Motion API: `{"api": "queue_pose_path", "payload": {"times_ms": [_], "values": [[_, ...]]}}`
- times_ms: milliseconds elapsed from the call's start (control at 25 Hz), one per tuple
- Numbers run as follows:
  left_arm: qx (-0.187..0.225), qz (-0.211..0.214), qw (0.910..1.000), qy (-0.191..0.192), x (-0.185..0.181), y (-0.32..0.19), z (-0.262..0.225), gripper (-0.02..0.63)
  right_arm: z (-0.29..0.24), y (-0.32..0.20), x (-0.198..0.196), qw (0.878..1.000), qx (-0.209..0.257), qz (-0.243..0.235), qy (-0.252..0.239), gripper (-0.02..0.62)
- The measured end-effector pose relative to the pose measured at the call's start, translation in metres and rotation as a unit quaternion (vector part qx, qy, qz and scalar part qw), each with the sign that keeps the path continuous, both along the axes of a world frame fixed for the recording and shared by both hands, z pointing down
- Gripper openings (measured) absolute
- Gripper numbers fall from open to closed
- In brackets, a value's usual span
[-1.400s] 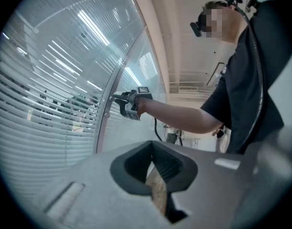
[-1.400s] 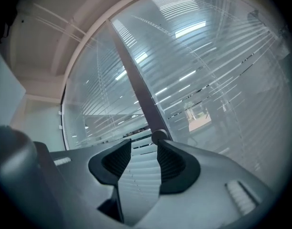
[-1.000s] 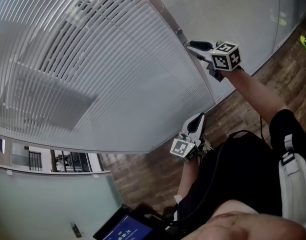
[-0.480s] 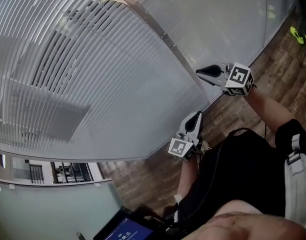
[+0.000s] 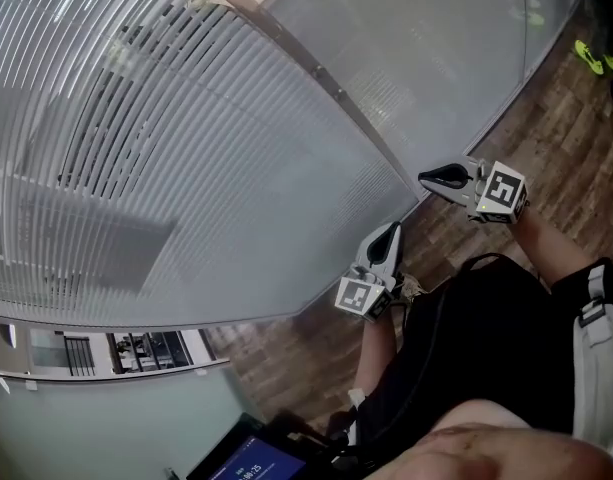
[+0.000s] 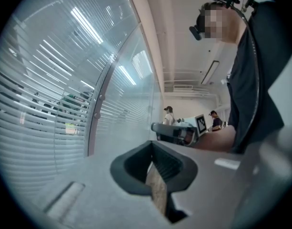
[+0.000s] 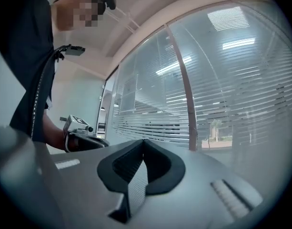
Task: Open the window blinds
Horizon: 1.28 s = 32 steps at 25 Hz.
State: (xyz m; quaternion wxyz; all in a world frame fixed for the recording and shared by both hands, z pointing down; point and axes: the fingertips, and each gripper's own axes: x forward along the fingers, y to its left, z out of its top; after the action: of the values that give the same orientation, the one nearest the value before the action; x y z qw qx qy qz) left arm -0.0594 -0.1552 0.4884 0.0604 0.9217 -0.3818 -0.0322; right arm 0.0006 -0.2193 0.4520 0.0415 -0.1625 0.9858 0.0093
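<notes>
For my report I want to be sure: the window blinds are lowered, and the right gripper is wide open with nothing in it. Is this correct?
One thing is wrong: the right gripper is shut, not wide open. The right gripper view shows its jaws together. It is indeed empty, and the window blinds are lowered.

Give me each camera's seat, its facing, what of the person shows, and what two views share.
Head view: on the head, steeply down at the blinds; shows both forearms, left hand-held gripper, right hand-held gripper.
Left gripper view: on that gripper, along shut jaws beside the glass; shows the torso.
Right gripper view: on that gripper, toward the blinds; shows torso, left forearm.
Shared: both gripper views see the brown window post.
</notes>
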Motion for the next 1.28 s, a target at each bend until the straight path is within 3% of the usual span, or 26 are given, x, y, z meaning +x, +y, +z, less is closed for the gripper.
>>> {"api": "queue_pose_path", "payload": {"times_ms": [360, 1120, 1280], "values": [[-0.001, -0.021, 0.9997, -0.013, -0.012, 0.005, 0.003, 0.002, 0.039, 0.034, 0.002, 0.999, -0.029, -0.012, 0.009, 0.005], [-0.007, -0.012, 0.9998, -0.015, -0.005, 0.008, 0.006, 0.002, 0.04, 0.036, -0.005, 0.998, -0.011, -0.037, 0.043, 0.005], [-0.009, -0.008, 0.9999, -0.009, -0.003, 0.009, 0.008, 0.002, 0.047, 0.034, -0.002, 0.998, -0.038, -0.032, 0.032, 0.005]]}}
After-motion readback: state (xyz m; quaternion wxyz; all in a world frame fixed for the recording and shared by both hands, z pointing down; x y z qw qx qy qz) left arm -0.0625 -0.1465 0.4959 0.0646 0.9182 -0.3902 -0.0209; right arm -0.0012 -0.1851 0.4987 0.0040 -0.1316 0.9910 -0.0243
